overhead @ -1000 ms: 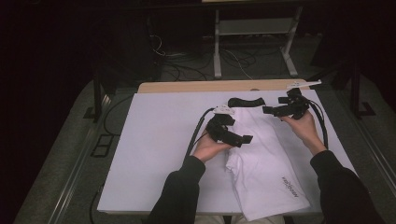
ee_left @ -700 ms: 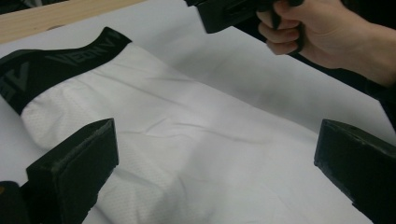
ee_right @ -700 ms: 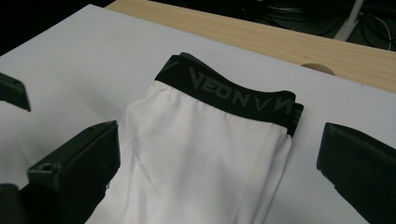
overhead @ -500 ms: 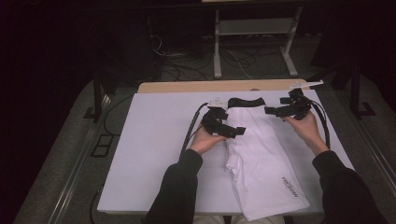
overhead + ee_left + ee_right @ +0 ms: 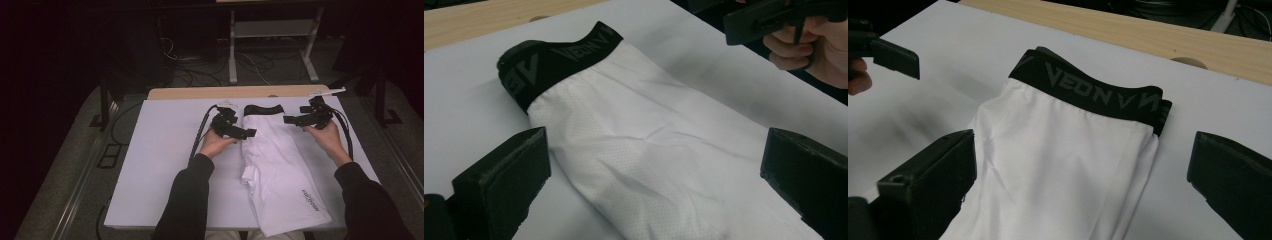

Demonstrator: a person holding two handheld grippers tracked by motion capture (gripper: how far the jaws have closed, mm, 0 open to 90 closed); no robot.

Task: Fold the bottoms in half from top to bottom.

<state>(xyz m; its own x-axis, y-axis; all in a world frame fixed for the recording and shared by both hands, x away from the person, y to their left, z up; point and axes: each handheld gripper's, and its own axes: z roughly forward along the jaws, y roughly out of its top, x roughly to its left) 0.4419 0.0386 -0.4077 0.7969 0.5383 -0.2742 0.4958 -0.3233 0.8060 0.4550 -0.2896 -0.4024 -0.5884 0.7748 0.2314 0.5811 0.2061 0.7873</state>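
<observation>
A pair of white compression shorts (image 5: 280, 170) with a black waistband (image 5: 263, 109) lies folded lengthwise on the white desk (image 5: 160, 165), right of centre. The waistband sits toward the far edge and the legs run toward the person, reaching the near edge. Grey lettering shows on the waistband, and a small dark logo sits near the bottom hem.

The left hand-held gripper (image 5: 245, 133) hovers at the left edge of the shorts, just below the waistband. Its jaws are spread wide, with the white fabric between them in the left gripper view. The right hand-held gripper (image 5: 292, 120) is at the right edge, level with the waistband, jaws also spread wide and gripping nothing.

Black cables trail from both grippers. A strip of bare wood (image 5: 235, 92) edges the desk's far side.
</observation>
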